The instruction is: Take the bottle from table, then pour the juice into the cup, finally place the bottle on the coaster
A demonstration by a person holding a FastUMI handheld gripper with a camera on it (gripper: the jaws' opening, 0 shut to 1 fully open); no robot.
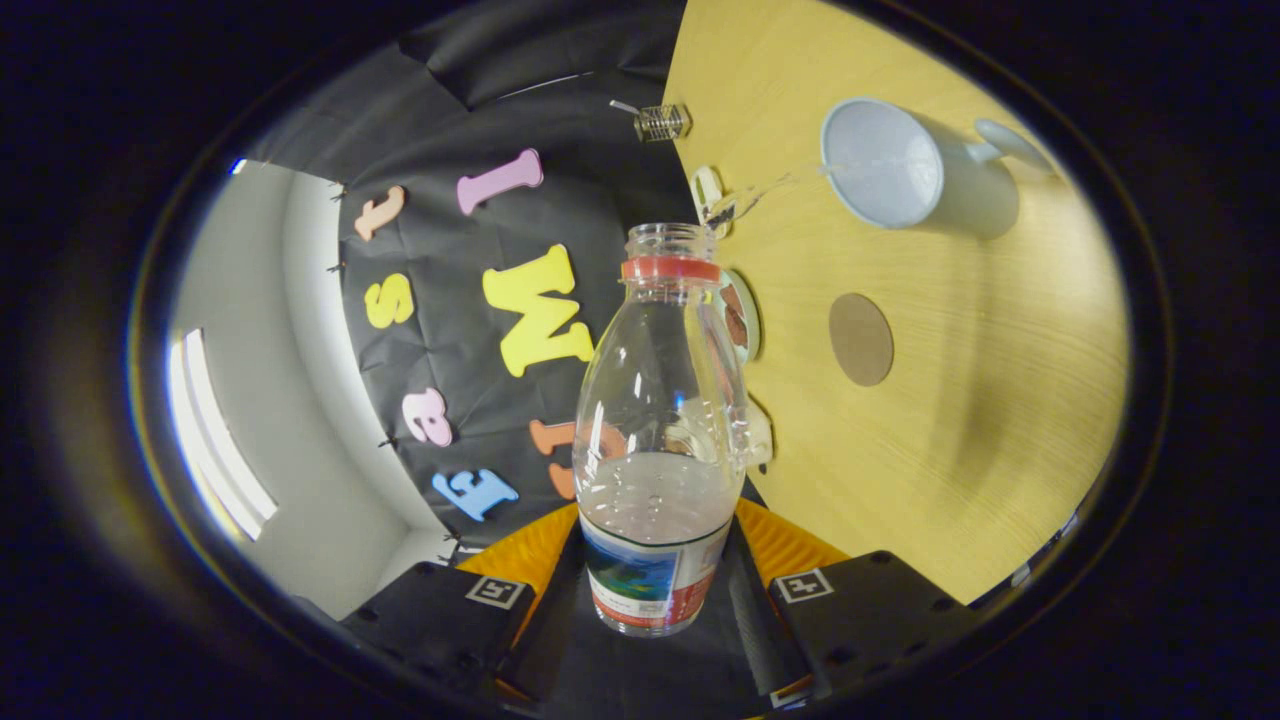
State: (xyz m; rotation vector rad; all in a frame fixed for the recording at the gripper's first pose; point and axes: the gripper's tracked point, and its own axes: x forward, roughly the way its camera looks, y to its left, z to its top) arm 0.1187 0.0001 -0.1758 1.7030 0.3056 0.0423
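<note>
- Nearest to me is the bottle, clamped between my fingers down at its labelled base, so my gripper is closed onto it from both sides, open only as wide as the bottle itself.
- Bottle's uncapped, with a red ring at the neck, and roughly the lower third is full of clear liquid. The whole view is rolled sideways, so I reckon I'm mid-pour.
- Off the bottle's mouth there's a thin clear stream arcing over toward the cup, and it seems to reach the rim.
- Right of the bottle's shoulder, on the wooden table, sits the round brown coaster, bare and waiting. The cup stands beyond it, well apart from the bottle.
- My take for doing this bit well: keep the tilt slow and steady so the stream doesn't drift short of the rim, don't loosen the squeeze, and level the bottle out fully before swinging over to the coaster.
</note>
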